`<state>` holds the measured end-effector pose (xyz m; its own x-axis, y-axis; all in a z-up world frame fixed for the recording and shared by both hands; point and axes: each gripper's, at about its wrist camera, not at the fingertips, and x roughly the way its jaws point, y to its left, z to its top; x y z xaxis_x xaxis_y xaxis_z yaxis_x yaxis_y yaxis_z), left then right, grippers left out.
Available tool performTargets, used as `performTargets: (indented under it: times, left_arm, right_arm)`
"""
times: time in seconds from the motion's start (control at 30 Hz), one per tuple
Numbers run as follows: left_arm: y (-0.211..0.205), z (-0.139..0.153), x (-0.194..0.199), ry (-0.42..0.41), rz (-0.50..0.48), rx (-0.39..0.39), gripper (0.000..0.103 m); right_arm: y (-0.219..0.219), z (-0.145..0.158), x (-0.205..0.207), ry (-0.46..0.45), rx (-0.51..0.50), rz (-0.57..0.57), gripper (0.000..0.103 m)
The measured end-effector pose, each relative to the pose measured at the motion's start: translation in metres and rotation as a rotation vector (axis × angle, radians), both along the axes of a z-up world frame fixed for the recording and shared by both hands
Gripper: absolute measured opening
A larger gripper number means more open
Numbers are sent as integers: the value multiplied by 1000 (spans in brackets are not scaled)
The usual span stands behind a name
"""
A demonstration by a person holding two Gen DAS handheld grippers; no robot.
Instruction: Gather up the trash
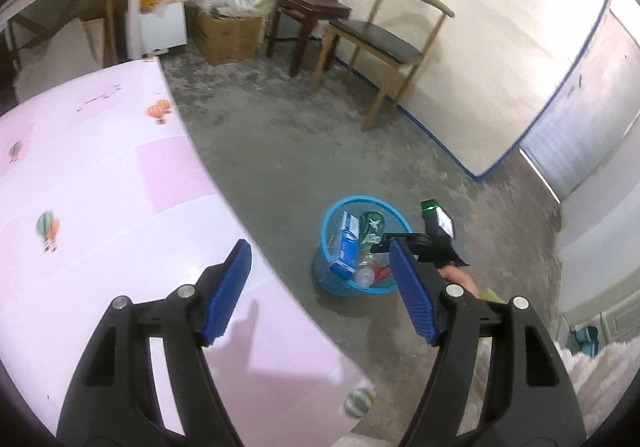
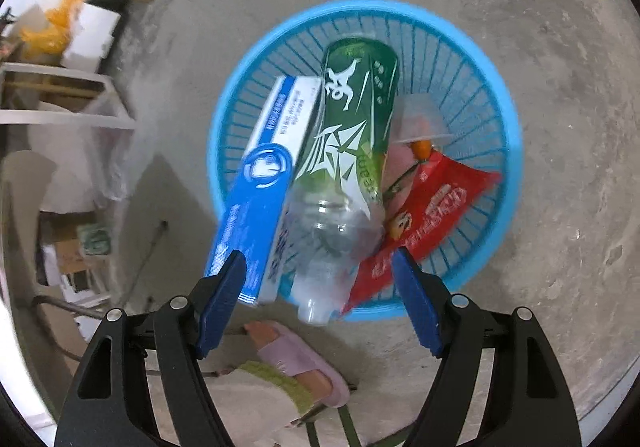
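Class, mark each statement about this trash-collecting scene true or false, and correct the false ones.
1. The blue basket stands on the floor. True.
2. The right tongs grip the bottle. False: they are open and hold nothing.
3. A green-labelled bottle lies in the basket. True.
4. The basket holds nothing else. False: a blue box and a red wrapper are in it.
5. The left tongs are empty. True.

A wooden chair (image 1: pixel 384 43), dark stool (image 1: pixel 308 19) and cardboard box (image 1: pixel 226 35) stand apart.

Grey concrete floor (image 1: pixel 280 151), wooden chair (image 1: pixel 384 43)
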<state>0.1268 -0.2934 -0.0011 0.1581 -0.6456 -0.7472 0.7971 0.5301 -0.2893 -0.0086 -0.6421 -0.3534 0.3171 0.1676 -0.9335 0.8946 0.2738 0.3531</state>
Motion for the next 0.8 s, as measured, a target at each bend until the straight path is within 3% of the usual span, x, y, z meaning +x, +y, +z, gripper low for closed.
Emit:
performTargets:
  times: [0.17, 0.23, 0.5, 0.67, 0.8]
  left_arm:
    - [21, -5, -1, 7, 27, -29, 69]
    - [24, -10, -3, 12, 24, -25, 69]
    - [26, -21, -1, 52, 28, -34, 69]
    - [24, -21, 0, 42, 22, -36, 69]
    - [21, -25, -1, 35, 19, -28, 69]
  right_arm:
    - [-7, -35, 16, 69, 48, -7, 73]
    - [-11, -43, 15, 44, 63, -44, 73]
    - [-25, -46, 1, 25, 71, -68, 68]
    - [-22, -29, 0, 89, -38, 57, 68]
    - [-10, -18, 15, 245, -232, 272, 68]
